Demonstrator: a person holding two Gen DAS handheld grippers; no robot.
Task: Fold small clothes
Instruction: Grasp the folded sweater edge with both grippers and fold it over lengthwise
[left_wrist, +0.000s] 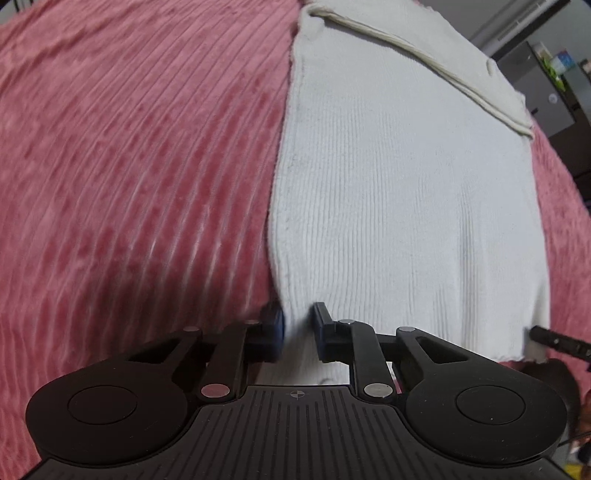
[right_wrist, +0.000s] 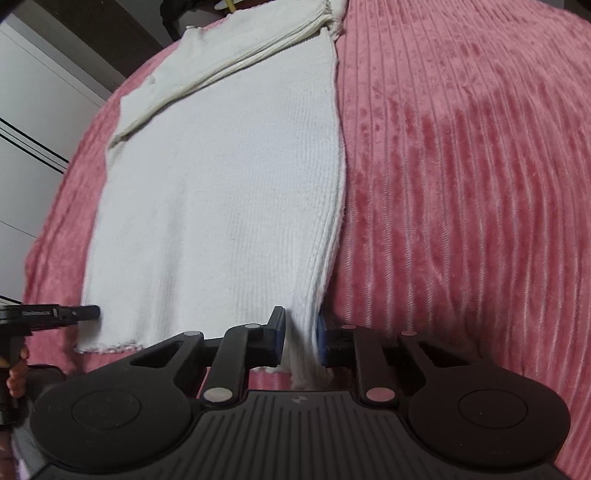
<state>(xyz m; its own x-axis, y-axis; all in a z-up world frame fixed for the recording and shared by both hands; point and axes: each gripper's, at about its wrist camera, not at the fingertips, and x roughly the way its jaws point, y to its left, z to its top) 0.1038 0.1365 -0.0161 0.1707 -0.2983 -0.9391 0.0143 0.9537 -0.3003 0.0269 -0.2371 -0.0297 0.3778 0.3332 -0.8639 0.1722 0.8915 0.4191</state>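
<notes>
step: lift near hem to fold | white knit garment (left_wrist: 399, 192) flat on pink ribbed blanket (left_wrist: 129, 166) | left gripper (left_wrist: 298, 332) jaws nearly closed, pinching near-left corner | right gripper (right_wrist: 300, 338) likewise pinching near-right corner | tip: raise both evenly, keep hem taut, lay onto far edge

The left tool (left_wrist: 298, 332) pinches the near left corner of the white ribbed garment (left_wrist: 399, 177) on the pink blanket (left_wrist: 129, 166)
</notes>
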